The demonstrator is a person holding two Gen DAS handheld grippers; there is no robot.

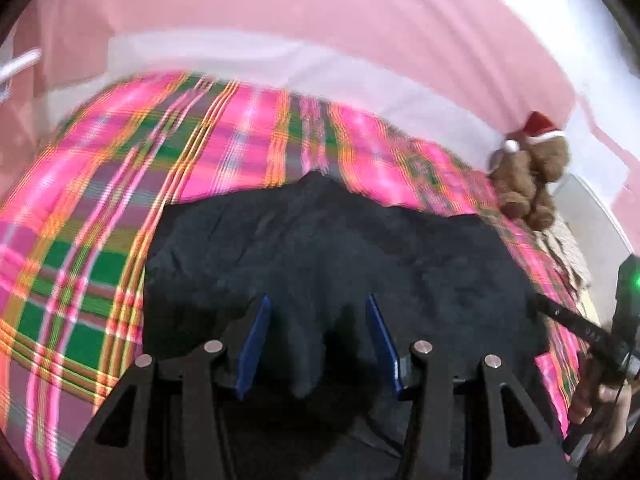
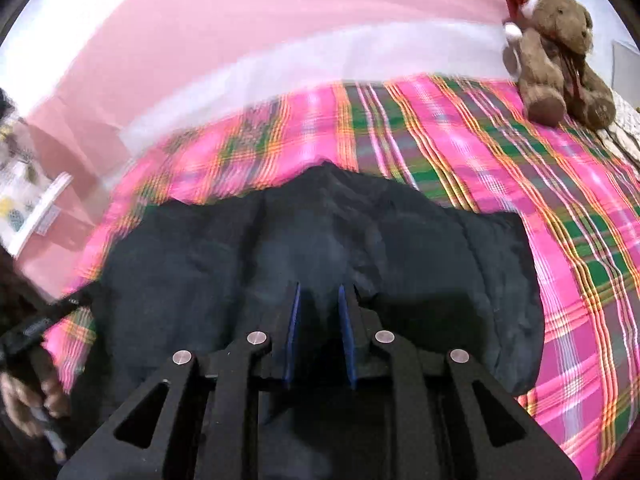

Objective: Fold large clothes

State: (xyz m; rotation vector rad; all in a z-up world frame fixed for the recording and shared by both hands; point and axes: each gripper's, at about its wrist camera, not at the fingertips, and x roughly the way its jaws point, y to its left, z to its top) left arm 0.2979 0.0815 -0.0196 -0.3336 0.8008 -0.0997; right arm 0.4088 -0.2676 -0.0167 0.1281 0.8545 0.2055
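Note:
A large dark navy garment (image 1: 340, 248) lies crumpled on a bed with a pink, green and yellow plaid cover (image 1: 120, 184). My left gripper (image 1: 318, 304) hangs over the garment's near edge, its blue pads (image 1: 256, 344) wide apart with a fold of cloth between them, not clamped. In the right wrist view the same garment (image 2: 320, 248) lies on the plaid cover (image 2: 520, 184). My right gripper (image 2: 318, 292) has its blue pads (image 2: 292, 336) close together with a fold of the dark cloth pinched between them.
A brown teddy bear in a red Santa hat (image 2: 556, 52) sits at the bed's far right corner, also in the left wrist view (image 1: 528, 168). A pink wall (image 2: 248, 12) runs behind the bed. The other hand and gripper show at the edges (image 1: 600, 352) (image 2: 28, 344).

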